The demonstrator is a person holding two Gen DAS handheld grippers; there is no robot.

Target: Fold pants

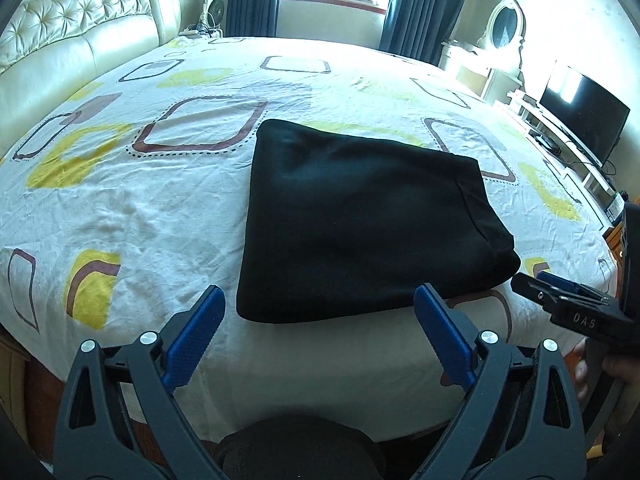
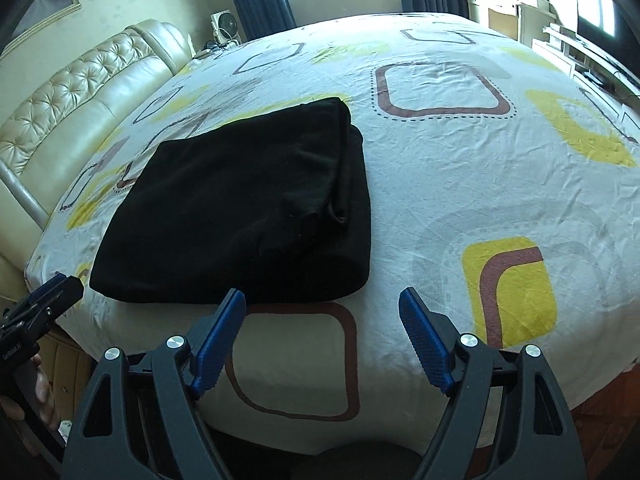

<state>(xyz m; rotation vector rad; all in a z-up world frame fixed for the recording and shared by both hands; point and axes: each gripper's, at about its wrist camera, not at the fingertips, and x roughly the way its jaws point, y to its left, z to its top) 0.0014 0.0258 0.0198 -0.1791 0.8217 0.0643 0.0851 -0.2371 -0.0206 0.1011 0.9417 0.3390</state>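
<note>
A: Working left to right. Padded headboard (image 1: 80,36) at far left, then the patterned bedsheet (image 1: 132,200). The black pants (image 1: 360,220) lie near the bed's near edge, folded into a compact, roughly square bundle.

B: Which step, by your reading?

A: Last one, or just past it. The bundle is several layers thick; in the right wrist view the stacked edges show along its right side (image 2: 344,184). Nothing hangs loose that I can see. I'd judge the fold finished and both tools let go.

B: Left gripper?

A: Left gripper (image 1: 320,300) spread wide, blue pads well apart and nothing between them. The bundle's near edge shows through the gap, but the pads sit clear of the cloth and grip nothing.

B: And the right one?

A: Right gripper (image 2: 322,300) also spread, a little less wide, and holding nothing. Its left pad (image 2: 220,340) overlaps the bundle's near right corner in the picture; whether it touches I cannot tell. Between its fingers lies only bare sheet.

B: What does the next move call for?

A: Little, I think. If the stacked right edge looks uneven, a light press or nudge to square it; otherwise keep both tools clear so the bundle isn't dragged off the near edge.

B: Anything further right?

A: A television (image 1: 584,116) on a low unit beyond the bed. No bearing on the task.
</note>
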